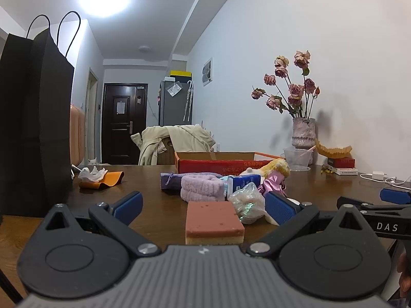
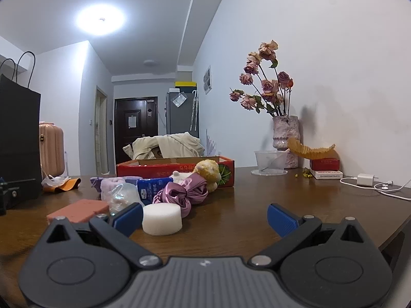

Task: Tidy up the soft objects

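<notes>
A pile of soft things lies mid-table before a red cardboard box (image 1: 218, 165) (image 2: 159, 170). It holds a pink-and-yellow sponge (image 1: 214, 222) (image 2: 79, 209), a lilac towel roll (image 1: 201, 187) (image 2: 113, 184), a crinkled clear bag (image 1: 248, 201) (image 2: 122, 196), a blue tissue pack (image 1: 244, 182) (image 2: 152, 186), a pink satin scrunchie (image 1: 273, 182) (image 2: 185, 193), a yellow plush (image 1: 276, 166) (image 2: 208, 170) and a white foam puck (image 2: 162, 218). My left gripper (image 1: 203, 206) is open, the sponge between its fingers. My right gripper (image 2: 205, 215) is open and empty, the puck by its left finger; its arm also shows in the left wrist view (image 1: 380, 214).
A tall black paper bag (image 1: 30, 128) (image 2: 19, 138) stands at the left. An orange cloth with crumpled tissue (image 1: 101, 178) (image 2: 60, 183) lies beside it. A vase of dried roses (image 1: 303, 131) (image 2: 285, 138), a plastic cup (image 2: 269, 163), small boxes (image 2: 325, 169) and a white charger with cable (image 2: 366, 179) sit at the right.
</notes>
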